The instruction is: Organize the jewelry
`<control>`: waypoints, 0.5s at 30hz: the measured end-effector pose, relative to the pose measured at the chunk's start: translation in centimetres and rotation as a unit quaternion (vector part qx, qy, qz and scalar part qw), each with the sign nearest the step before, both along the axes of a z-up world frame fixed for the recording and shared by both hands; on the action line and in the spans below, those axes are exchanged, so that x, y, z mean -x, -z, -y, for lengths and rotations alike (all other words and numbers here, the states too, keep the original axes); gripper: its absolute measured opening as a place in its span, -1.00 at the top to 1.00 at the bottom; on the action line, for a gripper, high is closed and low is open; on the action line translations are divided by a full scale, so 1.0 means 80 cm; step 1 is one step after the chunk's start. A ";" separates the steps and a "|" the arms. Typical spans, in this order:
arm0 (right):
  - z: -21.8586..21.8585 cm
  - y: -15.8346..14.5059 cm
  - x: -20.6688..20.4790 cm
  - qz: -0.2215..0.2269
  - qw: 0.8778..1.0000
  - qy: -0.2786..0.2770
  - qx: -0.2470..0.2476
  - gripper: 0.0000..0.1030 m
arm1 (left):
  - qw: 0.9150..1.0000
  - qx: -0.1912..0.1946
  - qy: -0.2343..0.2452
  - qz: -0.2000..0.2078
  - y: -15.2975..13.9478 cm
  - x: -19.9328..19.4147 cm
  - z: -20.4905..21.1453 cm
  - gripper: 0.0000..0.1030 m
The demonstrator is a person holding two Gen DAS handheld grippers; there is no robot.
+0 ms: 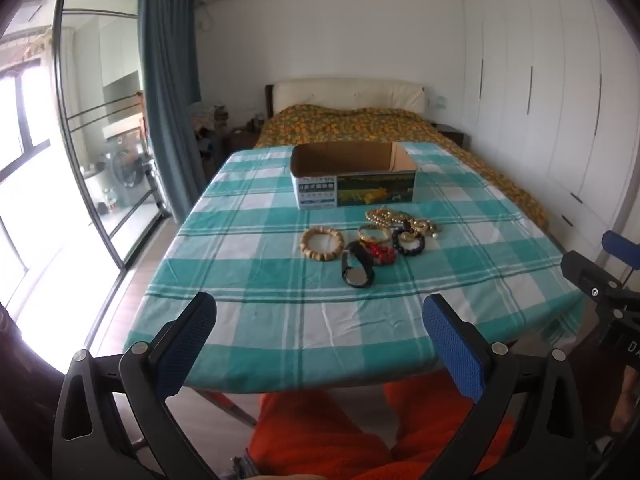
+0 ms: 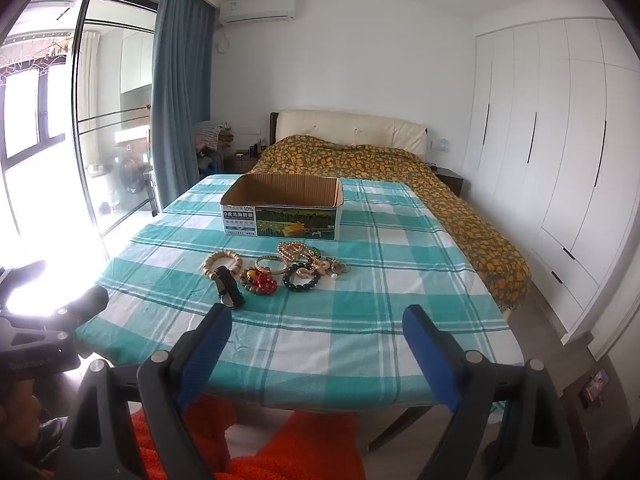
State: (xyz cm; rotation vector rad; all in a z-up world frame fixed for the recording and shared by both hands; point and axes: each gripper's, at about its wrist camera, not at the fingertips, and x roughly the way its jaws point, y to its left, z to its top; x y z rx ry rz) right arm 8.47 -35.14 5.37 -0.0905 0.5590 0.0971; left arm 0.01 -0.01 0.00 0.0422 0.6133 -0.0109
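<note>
Both grippers' jaws wide, nothing held; only left view shows watch (image 1: 357, 267) face w/ bracelets beyond.

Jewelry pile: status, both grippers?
Left gripper and right gripper open, empty, short of the table. Jewelry loose on the tablecloth; cardboard box looks empty. Path unobstructed.

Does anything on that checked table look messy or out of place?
Only the jewelry: bracelets, a watch and a necklace lie in a loose overlapping pile in front of the cardboard box. Nothing looks broken or spilled.
</note>
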 end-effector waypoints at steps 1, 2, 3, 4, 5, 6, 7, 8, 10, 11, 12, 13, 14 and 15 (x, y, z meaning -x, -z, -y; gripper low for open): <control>0.000 0.000 0.000 0.000 1.000 0.000 0.000 -0.73 | 1.000 0.000 0.000 0.001 0.000 0.000 0.000 -0.99; 0.000 0.000 0.000 0.000 1.000 0.000 -0.001 -0.73 | 1.000 0.001 0.000 0.002 0.000 0.000 0.000 -0.99; 0.000 0.000 0.000 -0.001 1.000 0.000 -0.001 -0.73 | 1.000 -0.001 -0.001 0.001 0.001 -0.001 0.001 -0.99; 0.000 0.000 0.000 -0.001 1.000 0.000 -0.002 -0.73 | 1.000 -0.002 -0.002 -0.001 0.001 -0.001 0.001 -0.99; 0.000 0.000 0.000 -0.001 1.000 0.000 -0.002 -0.73 | 1.000 -0.002 -0.001 -0.002 0.002 -0.002 0.001 -0.99; 0.000 0.000 0.000 -0.001 1.000 0.000 -0.003 -0.73 | 1.000 -0.002 0.000 -0.002 0.002 -0.002 0.002 -0.99; -0.001 0.000 0.000 -0.001 1.000 0.000 -0.002 -0.73 | 1.000 -0.001 -0.001 -0.002 0.002 -0.003 0.002 -0.99; -0.001 0.001 0.000 -0.001 1.000 0.000 -0.002 -0.73 | 1.000 0.001 -0.001 -0.002 0.002 -0.003 0.001 -0.99; -0.001 0.001 0.000 -0.002 1.000 0.000 -0.002 -0.73 | 1.000 0.001 -0.002 -0.002 0.002 -0.003 0.001 -0.99; -0.001 0.001 0.000 -0.001 1.000 0.000 -0.003 -0.73 | 1.000 0.001 -0.002 -0.002 0.002 -0.003 0.001 -0.99; -0.001 0.001 0.000 -0.002 1.000 0.000 -0.003 -0.73 | 1.000 0.001 -0.002 -0.002 0.002 -0.002 0.001 -0.99; -0.001 0.001 0.000 -0.002 1.000 0.000 -0.003 -0.73 | 1.000 0.001 -0.003 -0.001 0.002 -0.002 0.001 -0.99; -0.001 0.001 0.000 -0.002 1.000 0.000 -0.003 -0.73 | 1.000 0.001 -0.002 -0.001 0.002 -0.002 0.001 -0.99; -0.001 0.001 0.000 -0.002 1.000 0.000 -0.003 -0.73 | 1.000 0.001 -0.003 -0.001 0.002 -0.002 0.002 -0.99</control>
